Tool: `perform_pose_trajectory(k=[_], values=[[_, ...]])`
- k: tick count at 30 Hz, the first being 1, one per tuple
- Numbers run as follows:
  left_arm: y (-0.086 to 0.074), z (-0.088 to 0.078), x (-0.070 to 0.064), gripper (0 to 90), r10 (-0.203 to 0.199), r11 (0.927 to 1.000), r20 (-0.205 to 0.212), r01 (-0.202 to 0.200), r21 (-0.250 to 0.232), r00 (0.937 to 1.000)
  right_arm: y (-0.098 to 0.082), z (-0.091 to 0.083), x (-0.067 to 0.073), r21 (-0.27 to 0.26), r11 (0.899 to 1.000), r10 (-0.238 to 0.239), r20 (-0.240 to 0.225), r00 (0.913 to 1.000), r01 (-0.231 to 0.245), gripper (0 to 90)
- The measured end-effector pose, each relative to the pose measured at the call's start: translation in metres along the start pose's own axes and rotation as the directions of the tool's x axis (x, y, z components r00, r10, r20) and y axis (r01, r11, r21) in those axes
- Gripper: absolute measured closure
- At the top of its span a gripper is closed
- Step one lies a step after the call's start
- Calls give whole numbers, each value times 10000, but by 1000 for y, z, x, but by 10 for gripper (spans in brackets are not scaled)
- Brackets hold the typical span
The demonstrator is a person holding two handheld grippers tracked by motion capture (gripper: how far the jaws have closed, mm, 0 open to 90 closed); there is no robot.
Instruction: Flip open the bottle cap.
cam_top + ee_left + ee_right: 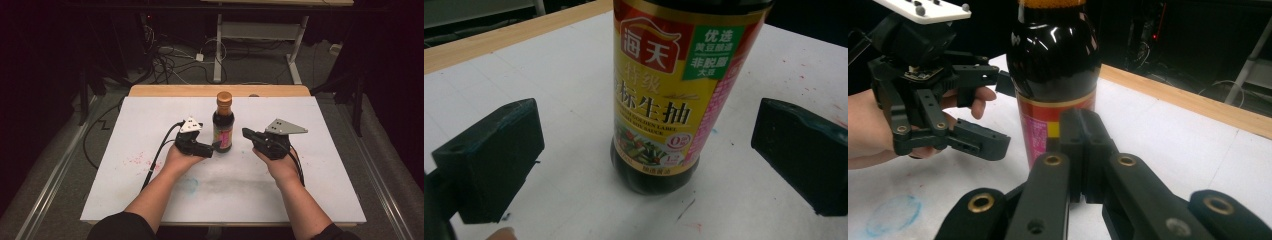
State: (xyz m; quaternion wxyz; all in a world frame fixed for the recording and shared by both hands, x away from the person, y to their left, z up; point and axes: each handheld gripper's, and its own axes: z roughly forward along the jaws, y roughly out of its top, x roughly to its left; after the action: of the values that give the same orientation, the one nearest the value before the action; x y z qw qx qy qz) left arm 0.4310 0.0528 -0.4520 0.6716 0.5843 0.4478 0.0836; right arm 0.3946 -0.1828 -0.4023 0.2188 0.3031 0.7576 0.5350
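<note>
Two tools: a person holds one in each hand over a white tabletop (150, 200), with a single bottle between them.
Bottle: a dark soy sauce bottle (223, 122) with a brown cap and a yellow and red label stands upright near the middle of the tabletop, toward its far edge.
Left tool: the left tool (212, 148) lies level just beside the bottle's lower half, its jaws spread wide; in the left gripper view the bottle stands between the two jaws with clear space on both sides, touching neither.
Right tool: the right tool (247, 133) sits on the bottle's other side, pointed at it but a little apart, its jaws pressed together with nothing between them.
Step in hand: by my reading, the left tool is lining up to grasp the bottle's body.
Next move: it likely needs to ease forward so the pads flank the label, then close squarely without tipping the bottle.
</note>
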Motion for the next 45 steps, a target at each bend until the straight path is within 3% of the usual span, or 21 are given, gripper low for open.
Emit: perform_pose_trajectory(k=[10,22,25,34,45], values=[[-1,18,-2,0,-267,9996,317,262,142,9991,4,3,-5,-6,9996,273,34,9996,-273,900],[1,30,-6,7,-139,9999,581,133,109,9982,11,-1,-1,6,9996,286,100,9995,-286,900],[1,31,-9,70,107,9999,639,-113,91,9979,14,-1,0,105,9994,323,70,9995,-323,900],[2,29,-13,264,243,9996,975,-227,-173,9949,21,2,2,114,9995,304,-35,9995,-303,900],[-1,29,-12,279,141,9989,1034,-95,-449,9945,21,8,2,242,9991,342,-140,9993,-339,900]])
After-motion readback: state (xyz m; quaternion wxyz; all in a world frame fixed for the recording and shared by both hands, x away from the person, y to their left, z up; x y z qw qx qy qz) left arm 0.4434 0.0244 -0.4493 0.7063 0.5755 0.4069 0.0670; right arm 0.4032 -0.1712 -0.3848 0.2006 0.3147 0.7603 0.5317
